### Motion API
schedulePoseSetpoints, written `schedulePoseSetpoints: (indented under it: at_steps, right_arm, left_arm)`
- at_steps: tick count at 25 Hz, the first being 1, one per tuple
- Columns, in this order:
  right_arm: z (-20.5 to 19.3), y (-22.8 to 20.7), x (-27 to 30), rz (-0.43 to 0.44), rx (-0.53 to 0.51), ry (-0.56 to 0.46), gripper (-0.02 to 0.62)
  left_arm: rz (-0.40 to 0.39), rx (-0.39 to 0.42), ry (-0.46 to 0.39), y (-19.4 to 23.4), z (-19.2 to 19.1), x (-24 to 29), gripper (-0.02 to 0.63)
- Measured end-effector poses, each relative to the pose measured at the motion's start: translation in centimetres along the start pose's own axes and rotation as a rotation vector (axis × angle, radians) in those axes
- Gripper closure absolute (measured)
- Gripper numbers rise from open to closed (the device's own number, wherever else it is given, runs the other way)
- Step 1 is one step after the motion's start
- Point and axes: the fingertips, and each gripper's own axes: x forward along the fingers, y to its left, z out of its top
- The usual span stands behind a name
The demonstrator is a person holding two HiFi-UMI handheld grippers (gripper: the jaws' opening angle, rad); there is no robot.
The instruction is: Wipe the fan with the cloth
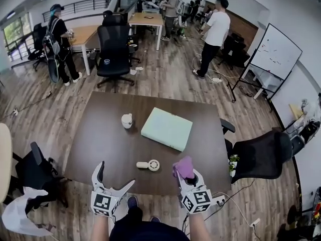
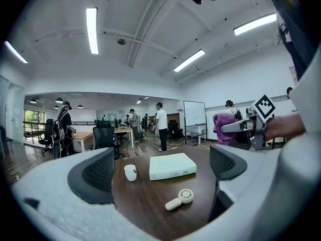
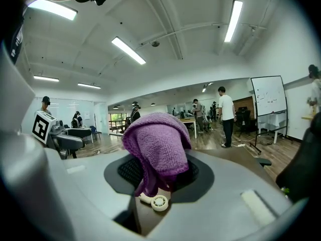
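A small cream hand-held fan [image 1: 149, 165] [image 2: 180, 198] lies flat near the front edge of the dark brown table [image 1: 100, 134]. My left gripper [image 1: 115, 177] [image 2: 160, 169] hovers just short of that edge, left of the fan, open with nothing between its jaws. My right gripper [image 1: 186, 177] [image 3: 160, 177] is shut on a bunched purple cloth [image 1: 184, 167] [image 3: 158, 149], held in the air just right of the fan. In the right gripper view the fan [image 3: 159, 203] peeks out below the cloth. The left gripper view shows the cloth [image 2: 223, 124] at the right.
A white cup [image 1: 127, 120] and a flat pale green box [image 1: 167, 128] sit further back on the table. A black office chair [image 1: 261, 157] stands at the table's right side, another [image 1: 35, 169] at its left. Several people stand among desks far behind.
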Motion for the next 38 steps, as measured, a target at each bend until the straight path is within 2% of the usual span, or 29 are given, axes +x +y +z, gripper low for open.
schedulePoseSetpoints:
  at_steps: [5, 12, 14, 17, 21, 27, 30, 35, 38]
  right_arm:
    - [0.9, 0.1, 4.1, -0.043, -0.004, -0.002, 0.457]
    - [0.7, 0.1, 6.9, -0.111, 0.022, 0.011, 0.457]
    - [0.6, -0.2, 7.4, -0.123, 0.025, 0.021, 0.457]
    - [0.1, -1.0, 8.0, -0.134, 0.027, 0.041, 0.457]
    - [-0.3, -2.3, 9.2, -0.121, 0.024, 0.062, 0.457]
    - [-1.4, -2.9, 10.9, -0.080, 0.026, 0.089, 0.457]
    - [-2.2, -3.2, 11.3, -0.054, 0.022, 0.113, 0.456]
    - [-4.3, -3.5, 11.6, -0.023, 0.024, 0.157, 0.456]
    - [-5.4, -3.6, 11.8, -0.013, 0.024, 0.182, 0.456]
  left_arm:
    - [-0.048, 0.002, 0.013, 3.6, -0.5, 2.9, 0.025]
    - [-0.133, 0.026, 0.043, 6.0, -1.8, 6.1, 0.025]
    - [-0.149, 0.029, 0.059, 6.1, -1.8, 6.9, 0.025]
    - [-0.163, 0.020, 0.034, 5.8, -1.7, 8.3, 0.025]
    - [-0.172, 0.024, 0.062, 5.4, -2.3, 10.5, 0.025]
    - [-0.213, 0.075, 0.155, 4.5, -5.7, 12.8, 0.023]
    - [-0.248, 0.130, 0.208, 3.0, -7.7, 13.9, 0.021]
    - [-0.345, 0.261, 0.351, 0.3, -14.4, 15.2, 0.020]
    - [-0.416, 0.304, 0.442, -0.8, -18.4, 16.3, 0.014]
